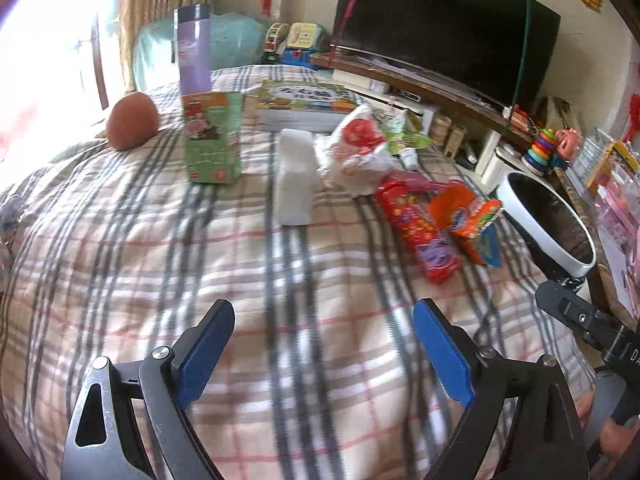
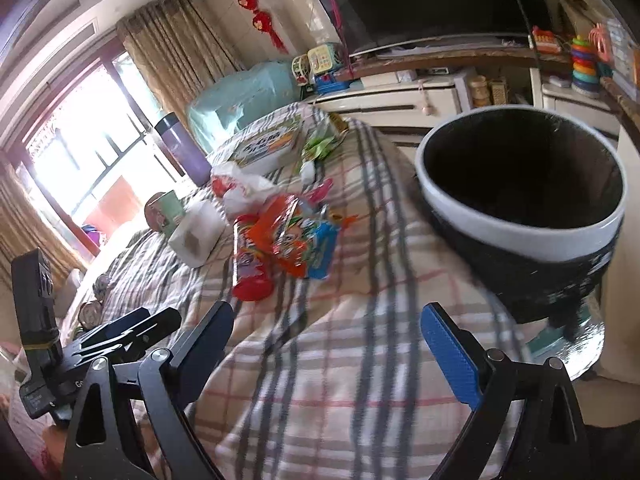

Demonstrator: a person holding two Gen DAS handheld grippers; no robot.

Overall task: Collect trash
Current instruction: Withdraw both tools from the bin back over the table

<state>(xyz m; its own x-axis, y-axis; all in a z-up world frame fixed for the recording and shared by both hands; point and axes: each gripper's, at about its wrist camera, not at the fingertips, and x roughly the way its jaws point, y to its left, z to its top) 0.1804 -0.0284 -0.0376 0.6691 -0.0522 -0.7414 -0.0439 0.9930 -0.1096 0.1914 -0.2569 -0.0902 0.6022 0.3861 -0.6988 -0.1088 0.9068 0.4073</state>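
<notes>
Trash lies on a plaid bedspread (image 1: 248,280): a red snack wrapper (image 1: 420,232), an orange and blue snack bag (image 1: 472,220), a crumpled white and red plastic bag (image 1: 356,152) and a green wrapper (image 1: 404,132). The same pile shows in the right wrist view, with the orange bag (image 2: 292,232) and the red wrapper (image 2: 248,272). A white-rimmed bin with a black liner (image 1: 548,224) stands at the bed's right edge, large in the right wrist view (image 2: 520,184). My left gripper (image 1: 324,340) is open and empty above the bedspread, short of the pile. My right gripper (image 2: 328,344) is open and empty, left of the bin.
A white tissue pack (image 1: 296,176), a green carton (image 1: 214,136), a purple flask (image 1: 194,48), a brown ball (image 1: 132,120) and books (image 1: 304,104) sit on the bed. A TV (image 1: 444,28) and a cabinet with toys (image 1: 544,148) stand behind.
</notes>
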